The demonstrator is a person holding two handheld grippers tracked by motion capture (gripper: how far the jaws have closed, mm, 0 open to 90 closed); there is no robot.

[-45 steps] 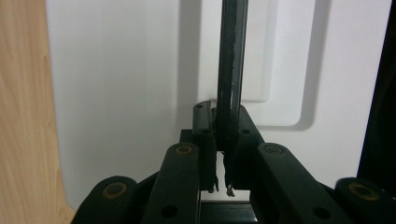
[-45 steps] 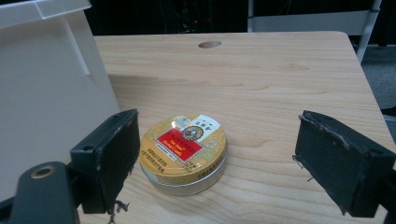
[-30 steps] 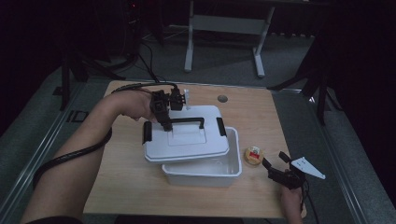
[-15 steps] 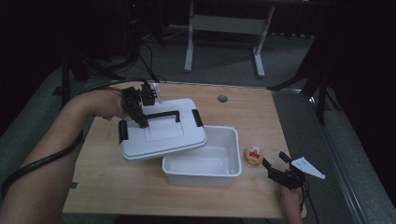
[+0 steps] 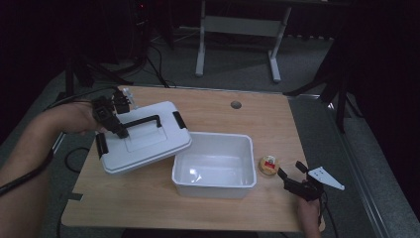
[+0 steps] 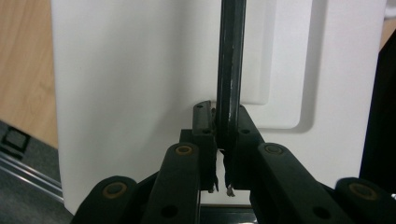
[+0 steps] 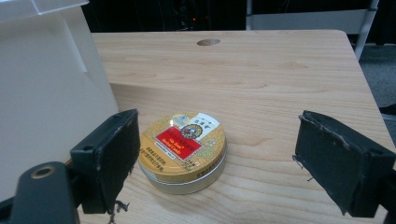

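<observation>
Lid carried off the open white plastic box (image 5: 215, 163) on the wooden table (image 5: 218, 111).

My left gripper (image 5: 115, 124) is clamped on the black bar handle (image 6: 230, 65) of the flat white plastic lid (image 5: 143, 141), which hangs tilted just left of the box, one corner over the box's rim. My right gripper (image 5: 293, 174), jaws spread wide and holding nothing, rests right of the box; the round gold tin with a red label (image 7: 183, 150) lies between its pads, just beside the box wall.
</observation>
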